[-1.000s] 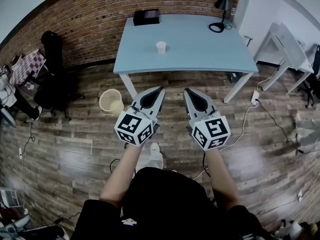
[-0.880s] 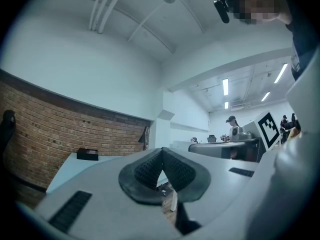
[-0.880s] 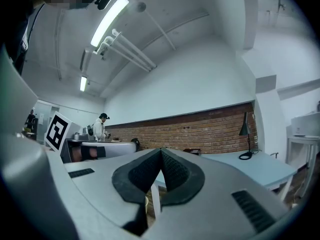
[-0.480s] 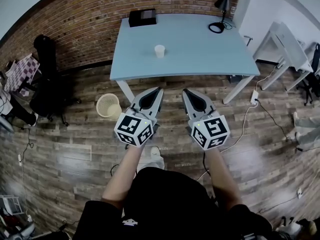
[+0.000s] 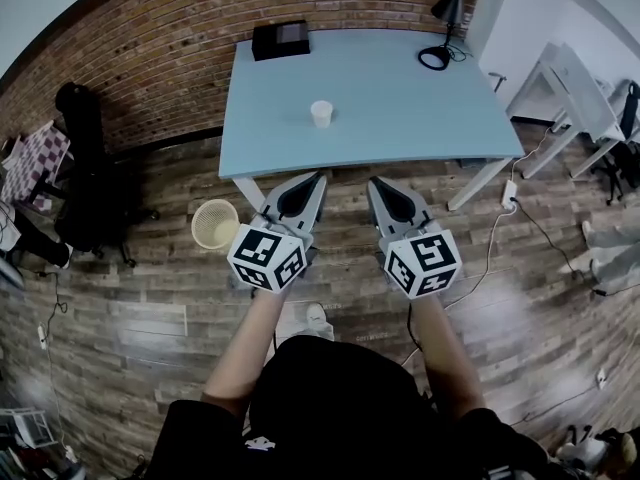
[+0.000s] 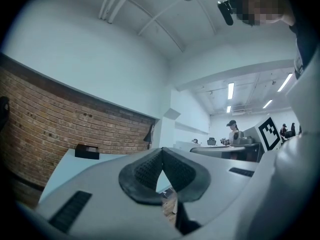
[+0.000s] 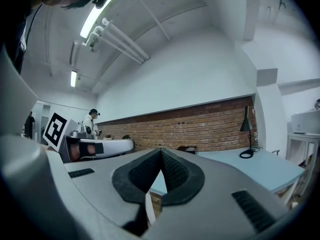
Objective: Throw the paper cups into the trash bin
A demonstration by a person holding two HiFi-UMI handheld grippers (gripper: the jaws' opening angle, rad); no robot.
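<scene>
Facing the blue table (image 5: 400, 108), left gripper (image 5: 319, 178) and right gripper (image 5: 373, 182) point level, clenched empty.

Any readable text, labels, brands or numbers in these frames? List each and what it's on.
None readable in any view.
Left gripper and right gripper: cubes carry black-and-white square patterns only, no letters.
Paper cup: no print visible.
Black box on the table: too small to tell any label.

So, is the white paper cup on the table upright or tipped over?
Upright: the white paper cup stands on its base on the light blue table, open mouth up.
</scene>
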